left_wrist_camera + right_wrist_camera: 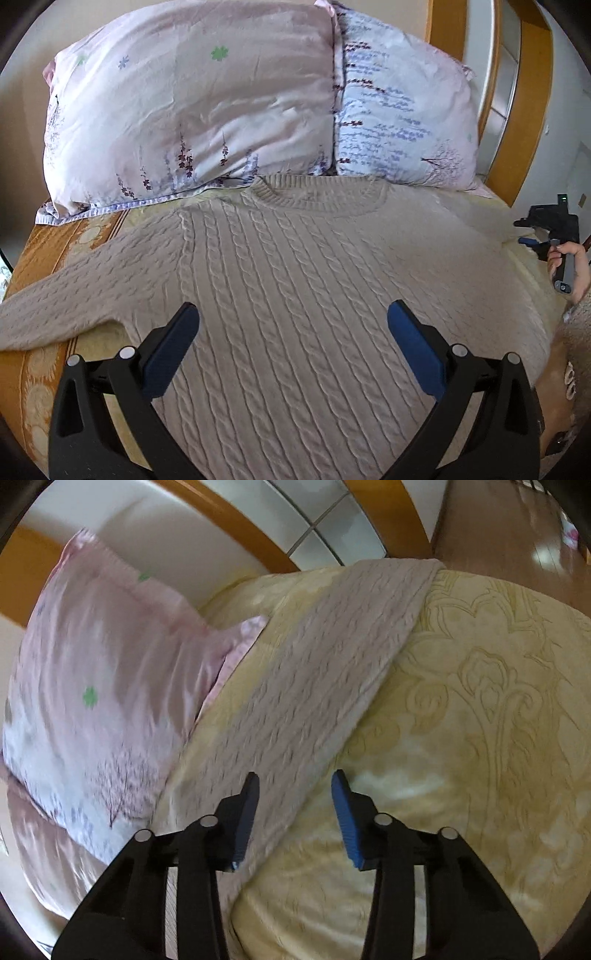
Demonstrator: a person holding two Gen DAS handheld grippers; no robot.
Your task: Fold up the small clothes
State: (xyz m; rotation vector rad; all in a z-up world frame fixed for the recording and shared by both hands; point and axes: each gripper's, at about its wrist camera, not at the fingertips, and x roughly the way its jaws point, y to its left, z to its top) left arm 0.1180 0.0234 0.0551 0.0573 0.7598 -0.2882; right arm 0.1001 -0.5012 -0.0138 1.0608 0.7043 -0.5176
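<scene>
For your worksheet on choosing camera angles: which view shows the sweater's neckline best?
The left wrist view: the sweater lies flat, its ribbed neckline showing just below the pillows. The right wrist view shows only one blurred sleeve stretched across the yellow bedspread.

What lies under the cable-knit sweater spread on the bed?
Under the cable-knit sweater lies a yellow patterned bedspread, visible around its edges, with an orange patterned border at the left. The part beneath the sweater's body is covered.

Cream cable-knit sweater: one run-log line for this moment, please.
cream cable-knit sweater: flat on bed, unfolded | left gripper: open above body | right gripper: open over sleeve
</scene>
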